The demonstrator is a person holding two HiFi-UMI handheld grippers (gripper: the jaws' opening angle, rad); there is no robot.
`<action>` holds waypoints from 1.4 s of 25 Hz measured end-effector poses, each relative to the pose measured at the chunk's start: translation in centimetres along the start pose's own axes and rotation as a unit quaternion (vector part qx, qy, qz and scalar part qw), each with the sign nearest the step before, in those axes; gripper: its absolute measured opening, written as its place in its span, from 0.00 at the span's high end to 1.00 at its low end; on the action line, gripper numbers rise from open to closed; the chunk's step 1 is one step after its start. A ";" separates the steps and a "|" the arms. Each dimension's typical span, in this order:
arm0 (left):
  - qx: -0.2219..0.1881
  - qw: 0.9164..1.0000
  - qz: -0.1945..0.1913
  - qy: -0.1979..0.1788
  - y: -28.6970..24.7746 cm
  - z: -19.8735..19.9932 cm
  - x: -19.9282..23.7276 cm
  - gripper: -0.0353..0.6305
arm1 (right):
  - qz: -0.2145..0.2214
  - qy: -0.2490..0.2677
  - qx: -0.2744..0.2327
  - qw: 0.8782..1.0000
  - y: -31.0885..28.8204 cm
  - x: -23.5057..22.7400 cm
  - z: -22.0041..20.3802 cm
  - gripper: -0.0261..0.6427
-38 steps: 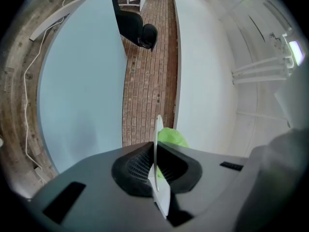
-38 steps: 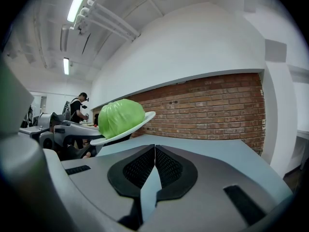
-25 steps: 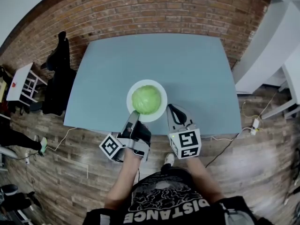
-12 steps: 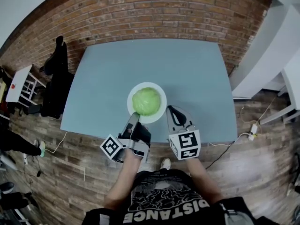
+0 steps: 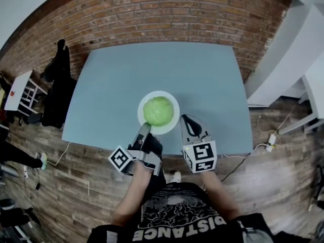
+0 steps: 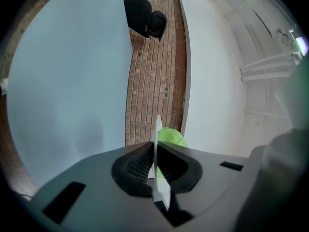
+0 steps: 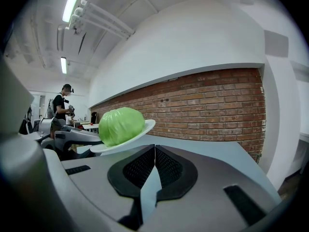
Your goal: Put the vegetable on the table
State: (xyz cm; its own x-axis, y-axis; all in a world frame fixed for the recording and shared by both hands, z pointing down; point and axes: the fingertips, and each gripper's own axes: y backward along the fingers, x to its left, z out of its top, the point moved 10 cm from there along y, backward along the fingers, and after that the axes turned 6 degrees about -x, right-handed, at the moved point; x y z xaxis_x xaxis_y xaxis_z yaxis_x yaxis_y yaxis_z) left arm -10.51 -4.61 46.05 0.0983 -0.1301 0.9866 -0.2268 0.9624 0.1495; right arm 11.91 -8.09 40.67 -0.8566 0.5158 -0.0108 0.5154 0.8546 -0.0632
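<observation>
Cabbage: a round green head (image 5: 158, 110) in the middle of the plate (image 5: 172, 101), so not yet on the table (image 5: 152, 65) itself.
Plate: white, over the table's 6 o'clock side, close to the edge nearest the person. In the right gripper view it looks tipped, with one rim higher than the other. I cannot tell whether its underside touches the tabletop.
Left gripper: the left gripper (image 5: 146, 128) has its jaws pinched tight on the plate's thin rim at about 7 o'clock. Its own view shows the white edge caught between the pads, with the cabbage just behind.
Right gripper: the right gripper (image 5: 185, 119) has its jaws pressed together with nothing between them. It is at the plate's 4 o'clock, just beside the rim and apart from it.
Step, as I judge it: the plate is managed by a single rim grip, and the cabbage has not reached the bare tabletop.
Risk, roll: the head is round and loose on a shallow plate. More tilt would likely send it toward the low rim and off.
Risk, slip: one narrow pinch carries an off-centre load. The plate could pivot or slide out of the jaws if moved quickly.
Risk, edge: the plate is close to the table's 6 o'clock edge. A cabbage rolling toward the person could drop to the floor.
Risk, second grip: the right jaws must part before they can help. A smooth round head may squirt out of a shallow pinch.
</observation>
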 end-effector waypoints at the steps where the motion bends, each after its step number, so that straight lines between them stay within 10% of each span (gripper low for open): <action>1: 0.001 1.000 0.001 0.002 -0.1 -0.1 0.1 0.93 | -0.001 0.000 0.001 1.000 0.0 -0.2 -0.1 0.95; 35: 0.039 0.997 0.062 -0.005 -6.6 5.3 6.4 0.93 | -0.025 0.003 0.029 0.999 -8.5 -2.0 -1.4 0.95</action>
State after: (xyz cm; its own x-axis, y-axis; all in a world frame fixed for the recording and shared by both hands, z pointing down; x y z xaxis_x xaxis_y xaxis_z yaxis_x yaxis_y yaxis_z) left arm -13.48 -13.08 51.71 0.0544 -0.0133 0.9984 -0.3106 0.9501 0.0296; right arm 9.27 -16.34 42.67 -0.8809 0.4732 -0.0009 0.4698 0.8743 -0.1220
